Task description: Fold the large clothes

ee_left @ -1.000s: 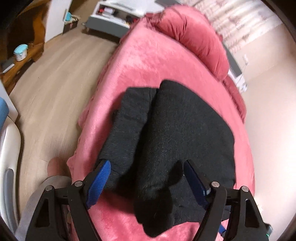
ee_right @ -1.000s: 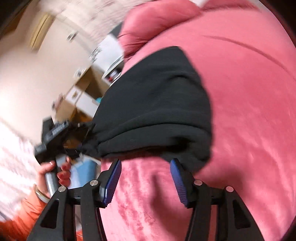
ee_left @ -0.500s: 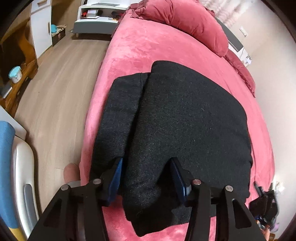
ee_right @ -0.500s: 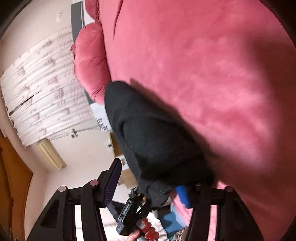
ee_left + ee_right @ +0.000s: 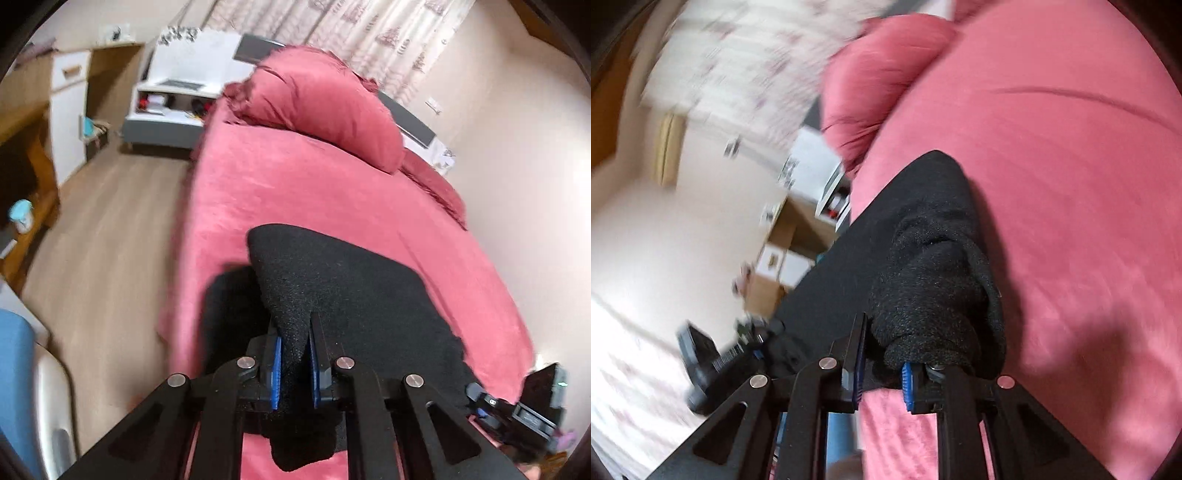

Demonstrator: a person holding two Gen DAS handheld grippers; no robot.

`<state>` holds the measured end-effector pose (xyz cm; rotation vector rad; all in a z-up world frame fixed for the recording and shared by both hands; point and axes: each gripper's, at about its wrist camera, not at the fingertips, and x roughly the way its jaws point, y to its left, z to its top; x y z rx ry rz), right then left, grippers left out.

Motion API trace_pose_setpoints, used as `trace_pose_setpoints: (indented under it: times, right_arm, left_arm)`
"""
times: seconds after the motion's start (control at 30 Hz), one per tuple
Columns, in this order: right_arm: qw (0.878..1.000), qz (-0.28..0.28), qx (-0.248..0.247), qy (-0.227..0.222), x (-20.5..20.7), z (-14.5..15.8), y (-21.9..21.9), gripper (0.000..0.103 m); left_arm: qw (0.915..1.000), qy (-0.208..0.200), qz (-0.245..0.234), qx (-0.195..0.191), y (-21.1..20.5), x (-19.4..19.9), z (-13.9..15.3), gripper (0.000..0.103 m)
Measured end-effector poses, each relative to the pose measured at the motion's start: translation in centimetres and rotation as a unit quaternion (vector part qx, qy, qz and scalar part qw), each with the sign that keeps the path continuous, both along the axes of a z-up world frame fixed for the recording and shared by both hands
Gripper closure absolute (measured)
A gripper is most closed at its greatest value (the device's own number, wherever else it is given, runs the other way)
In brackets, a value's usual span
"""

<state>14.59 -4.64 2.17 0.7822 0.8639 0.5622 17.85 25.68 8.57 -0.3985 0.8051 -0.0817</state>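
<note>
one black garment (image 5: 354, 291), two grippers (image 5: 294, 363)

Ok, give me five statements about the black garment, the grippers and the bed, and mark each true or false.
1. The left gripper is clamped on a fold of the black garment. True.
2. The right gripper has nothing between its pads. False: bunched black cloth sits between them as its jaws close.
3. The bed cover is blue. False: it is pinkish red.
4. A pillow in the same red lies at the far end of the bed. True.
5. The garment lies on the wooden floor. False: it is over the bed, held at its near edge by both grippers.
</note>
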Motion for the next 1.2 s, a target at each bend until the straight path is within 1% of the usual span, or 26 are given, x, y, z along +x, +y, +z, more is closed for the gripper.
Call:
trace_pose_setpoints:
  times: [0.03,0.07,0.1,0.13,0.17,0.2,0.23,0.27,0.3,0.37,0.4,0.43,0.53,0.6,0.63,0.67,0.77,0.87,0.93,0.97,1.0,1.07,1.1,1.13,1.17,1.2]
  right_arm:
    - [1.0,0.013,-0.021,-0.001,-0.3,-0.4,1.0,0.087]
    - [0.999,0.023,-0.037,0.006,0.0,-1.3,1.7,0.087]
    - [0.997,0.033,-0.069,0.022,0.5,-2.9,2.7,0.086]
    - [0.994,0.036,-0.096,0.03,0.6,-4.0,3.3,0.086]
    - [0.991,0.039,-0.123,0.035,0.8,-5.2,3.7,0.083]
    - [0.99,0.043,-0.129,0.041,0.7,-6.2,3.9,0.081]
    - [0.993,0.039,-0.106,0.044,0.8,-6.6,3.4,0.078]
    - [0.994,0.034,-0.088,0.048,0.7,-6.6,2.9,0.074]
    - [0.995,0.033,-0.072,0.057,0.5,-6.4,2.2,0.073]
    - [0.995,0.043,-0.069,0.064,0.1,-5.9,1.1,0.072]
    - [0.994,0.046,-0.076,0.062,-0.5,-5.8,0.5,0.072]
    - [0.993,0.047,-0.098,0.051,-1.0,-5.1,-0.1,0.072]
    - [0.991,0.046,-0.129,0.003,-2.2,-3.0,-1.8,0.072]
    - [0.986,0.031,-0.162,-0.03,-2.5,-1.4,-2.1,0.072]
    - [0.983,0.03,-0.174,-0.049,-2.3,-0.7,-2.1,0.072]
    - [0.981,0.03,-0.183,-0.063,-1.8,-0.1,-2.0,0.072]
    - [0.975,0.032,-0.203,-0.086,1.2,1.2,-0.6,0.072]
    - [0.969,0.067,-0.212,-0.107,4.5,2.1,2.4,0.072]
    - [0.954,0.094,-0.254,-0.128,6.8,2.2,5.6,0.072]
    - [0.946,0.107,-0.274,-0.134,7.7,1.9,6.9,0.072]
    - [0.935,0.124,-0.302,-0.138,9.0,1.3,8.2,0.072]
    - [0.917,0.128,-0.354,-0.129,11.2,-0.2,9.6,0.075]
    - [0.909,0.109,-0.387,-0.111,13.0,-1.3,9.7,0.075]
    - [0.911,0.094,-0.391,-0.095,14.0,-2.2,9.0,0.075]
    - [0.92,0.076,-0.378,-0.073,15.4,-3.1,8.2,0.075]
    - [0.935,0.055,-0.346,-0.051,16.8,-4.2,6.8,0.078]
  left_arm:
    - [0.9999,0.01,0.01,0.004,0.7,-0.1,-1.1,0.091]
    - [0.9991,0.036,0.02,0.009,1.3,0.3,-3.3,0.091]
    - [0.9975,0.064,0.018,0.024,1.5,0.8,-5.7,0.09]
    - [0.9957,0.079,0.013,0.047,1.4,0.9,-7.5,0.089]
    - [0.9944,0.076,0.008,0.073,0.9,0.6,-8.7,0.087]
    - [0.9936,0.057,0.01,0.097,0.3,-0.1,-9.0,0.085]
    - [0.9933,0.039,0.014,0.108,-0.1,-0.7,-8.7,0.084]
    - [0.9928,0.032,0.017,0.114,-0.4,-1.0,-8.5,0.08]
    - [0.9924,0.031,0.019,0.117,-0.5,-1.1,-8.5,0.077]
    - [0.9921,0.036,0.018,0.119,-0.4,-1.3,-8.0,0.074]
    - [0.9921,0.037,0.023,0.118,-0.3,-1.6,-7.6,0.072]
    - [0.9921,0.032,0.03,0.118,0.0,-1.8,-7.1,0.072]
    - [0.9902,-0.027,0.058,0.124,-0.5,-3.1,-4.5,0.067]
    - [0.9889,-0.063,0.053,0.124,-1.6,-3.2,-3.7,0.051]
    - [0.9889,-0.069,0.043,0.124,-2.3,-3.2,-3.5,0.048]
    - [0.989,-0.067,0.029,0.128,-3.1,-3.0,-3.5,0.047]
    - [0.9833,-0.043,-0.002,0.177,-5.4,-1.3,-4.9,0.047]
    - [0.9773,-0.013,-0.018,0.211,-6.4,0.5,-6.9,0.047]
    - [0.975,0.014,-0.02,0.221,-6.5,1.1,-8.3,0.047]
    - [0.9749,0.019,-0.019,0.221,-6.6,1.0,-8.7,0.047]
    - [0.9753,0.018,-0.017,0.22,-6.4,0.7,-9.2,0.047]
    - [0.9744,0.01,-0.016,0.224,-6.5,0.1,-9.8,0.046]
    - [0.9741,0.004,-0.014,0.226,-6.6,-0.2,-10.1,0.046]
    - [0.9737,-0.002,-0.011,0.227,-6.9,-0.6,-10.3,0.046]
    - [0.9728,-0.005,-0.01,0.232,-7.1,-0.8,-10.4,0.046]
    - [0.9711,-0.008,-0.008,0.238,-7.4,-0.8,-10.6,0.046]
